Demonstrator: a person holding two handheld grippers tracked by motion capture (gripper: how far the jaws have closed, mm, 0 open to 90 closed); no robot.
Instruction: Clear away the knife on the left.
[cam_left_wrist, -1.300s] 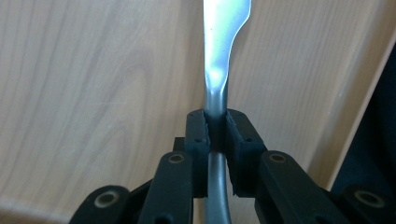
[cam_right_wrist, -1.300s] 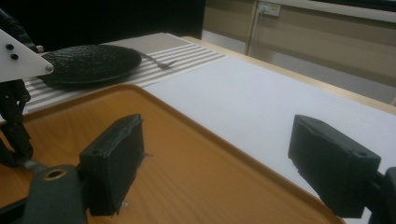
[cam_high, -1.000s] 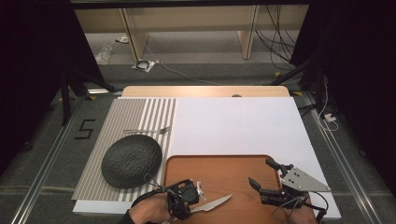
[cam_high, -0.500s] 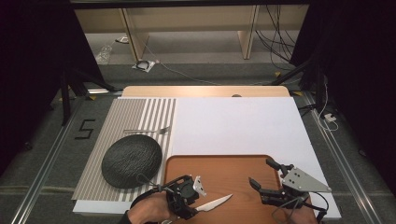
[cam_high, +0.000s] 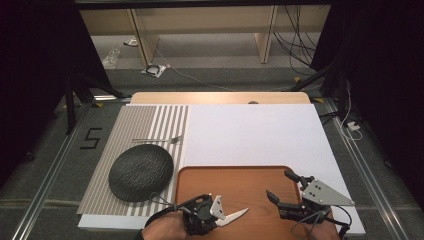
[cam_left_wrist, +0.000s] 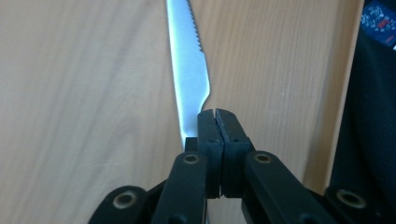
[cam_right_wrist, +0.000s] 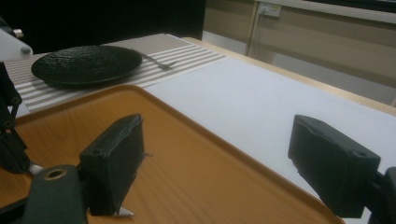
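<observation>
high view: left gripper clamping a table knife over the wooden tray

high view is showing a person working at the near edge of a bench, a gripper in each hand. the left gripper (cam_high: 212, 212) is sitting at the tray's near left corner, and its jaws have just been closing on the handle end of a knife (cam_high: 235, 216), whose blade is pointing right across the wooden tray (cam_high: 240, 182). left gripper view is showing those jaws pressed together around the metal, with the serrated blade (cam_left_wrist: 189, 70) running up and away over the wood grain. the right gripper (cam_high: 285, 192) is hovering over the tray's right side with its jaws standing wide apart and nothing between them; right gripper view is looking through that gap at the tray rim (cam_right_wrist: 187, 116) and the white mat (cam_right_wrist: 252, 93) beyond. a black plate (cam_high: 141, 171) is lying on the striped placemat (cam_high: 150, 122) left of the tray, and a fork (cam_high: 159, 139) is lying on the same placemat just behind the plate.
</observation>
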